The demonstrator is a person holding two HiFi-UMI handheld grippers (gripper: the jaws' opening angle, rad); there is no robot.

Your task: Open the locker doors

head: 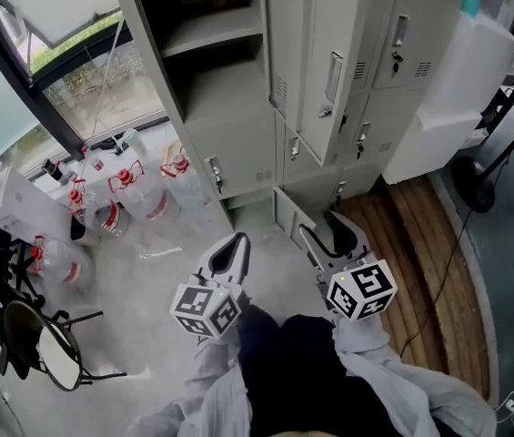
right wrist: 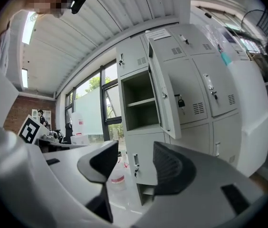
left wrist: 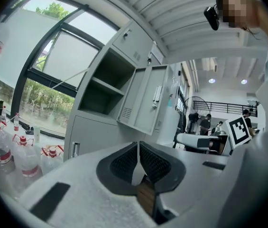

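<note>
A grey locker cabinet [head: 238, 135] stands ahead. Its upper left door [head: 329, 62] hangs wide open and bares a shelved compartment [head: 211, 53]. The same open door [right wrist: 164, 99] shows in the right gripper view, and again in the left gripper view [left wrist: 145, 103]. Below it a door with a handle [head: 214, 173] is closed. A low door [head: 287, 215] at the cabinet's foot looks ajar. My left gripper [head: 236, 247] is shut with nothing in it, well short of the cabinet. My right gripper [head: 327, 228] is open and empty, near the low door.
Several clear water bottles with red caps [head: 138, 194] crowd the floor left of the cabinet, under a window [head: 65, 53]. A black chair [head: 47, 349] is at the lower left. A white unit [head: 457, 89] and a wooden floor strip [head: 420, 244] lie to the right.
</note>
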